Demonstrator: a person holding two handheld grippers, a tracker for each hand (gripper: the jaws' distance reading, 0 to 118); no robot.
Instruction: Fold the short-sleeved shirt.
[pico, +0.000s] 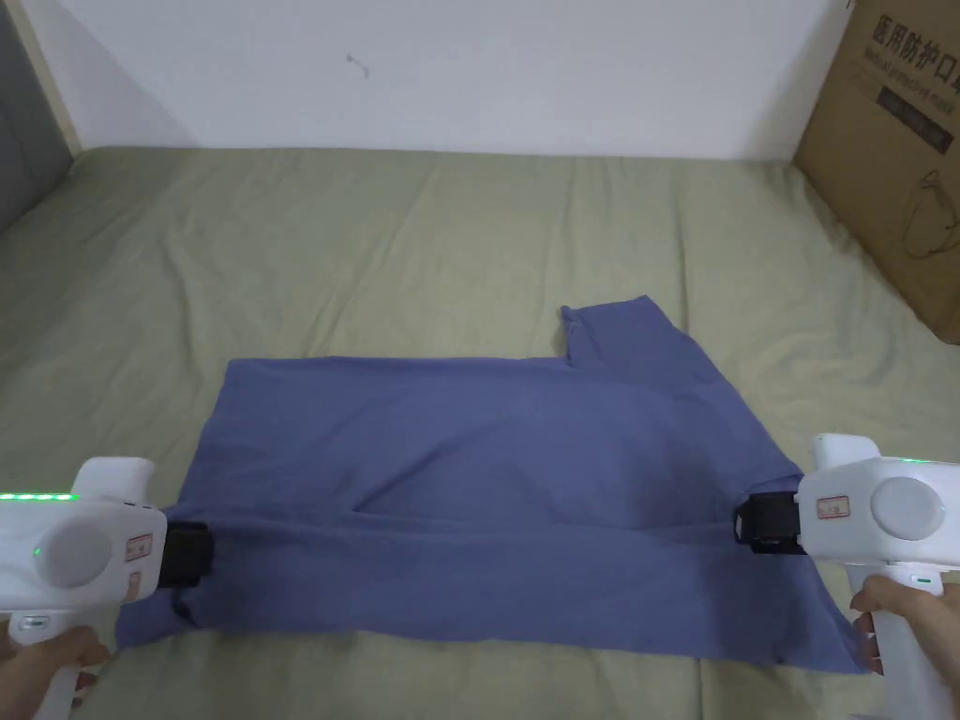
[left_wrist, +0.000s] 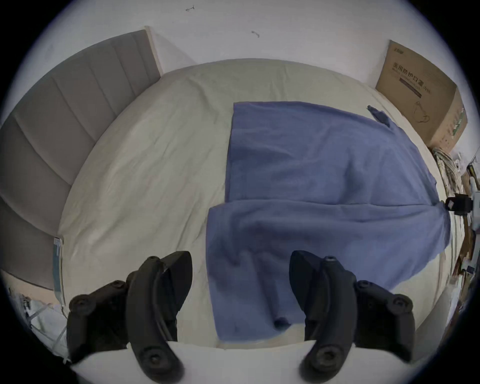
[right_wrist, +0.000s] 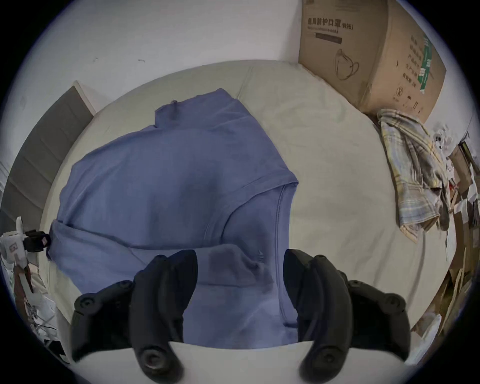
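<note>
A blue short-sleeved shirt (pico: 487, 469) lies spread sideways on the green bed sheet (pico: 375, 244). Its near long edge is folded over the body, and one sleeve (pico: 623, 333) sticks out on the far side. My left gripper (pico: 202, 555) sits at the shirt's left end, low over the folded edge. In the left gripper view the left gripper (left_wrist: 240, 272) is open, with the shirt (left_wrist: 311, 181) lying under the gap. My right gripper (pico: 745, 525) sits at the right end, by the collar. In its own view the right gripper (right_wrist: 239, 262) is open over the shirt (right_wrist: 168, 181).
A large cardboard box (pico: 891, 159) stands at the bed's far right corner against the white wall. A plaid cloth (right_wrist: 415, 169) hangs off the bed's right side beside it. A grey padded headboard (left_wrist: 65, 117) bounds the left. Bare sheet stretches beyond the shirt.
</note>
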